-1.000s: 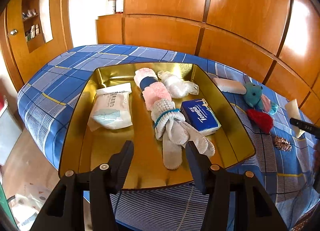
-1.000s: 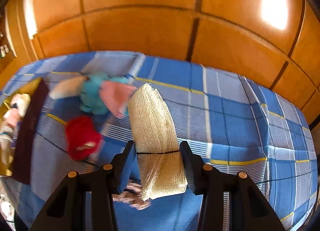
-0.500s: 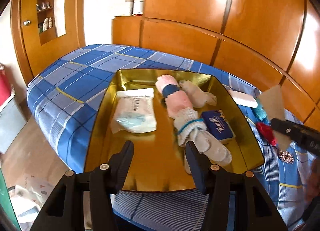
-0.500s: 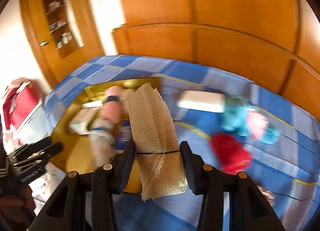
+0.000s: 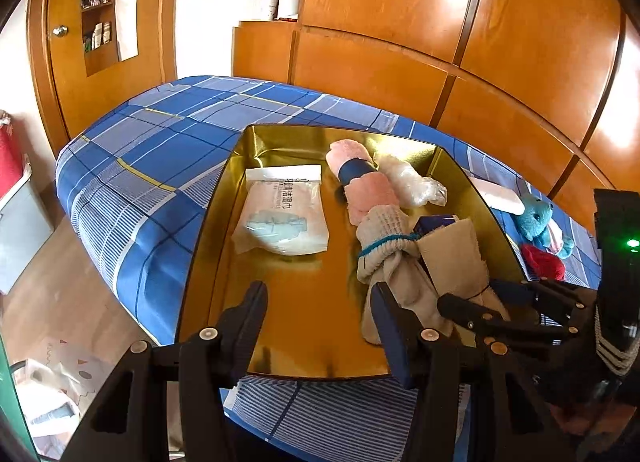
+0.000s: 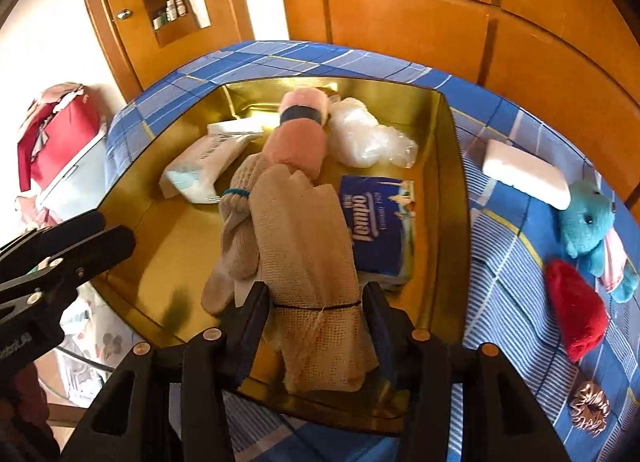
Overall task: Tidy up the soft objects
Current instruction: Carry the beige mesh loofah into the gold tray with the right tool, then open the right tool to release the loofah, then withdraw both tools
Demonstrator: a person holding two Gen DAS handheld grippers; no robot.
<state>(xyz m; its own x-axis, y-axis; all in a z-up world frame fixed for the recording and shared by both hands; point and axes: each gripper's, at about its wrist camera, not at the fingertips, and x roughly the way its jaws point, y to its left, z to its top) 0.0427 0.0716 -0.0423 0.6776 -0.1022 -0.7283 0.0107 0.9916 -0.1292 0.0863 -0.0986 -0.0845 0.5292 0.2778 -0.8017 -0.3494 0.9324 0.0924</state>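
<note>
Jaws of the right gripper (image 6: 316, 298) are opening around the beige mesh cloth bundle (image 6: 308, 230), held over the gold metal tray (image 6: 456, 182); the left gripper (image 5: 320, 314) is parted and empty. The bundle should be set on bare tray floor beside the knitted grey glove (image 6: 236, 222), clear of the near rim.

Gold tray (image 6: 454, 166) on a blue plaid bedspread (image 6: 516, 302); beige mesh cloth (image 6: 304, 230), turquoise teddy (image 6: 586, 222), red plush (image 6: 576, 314).
</note>
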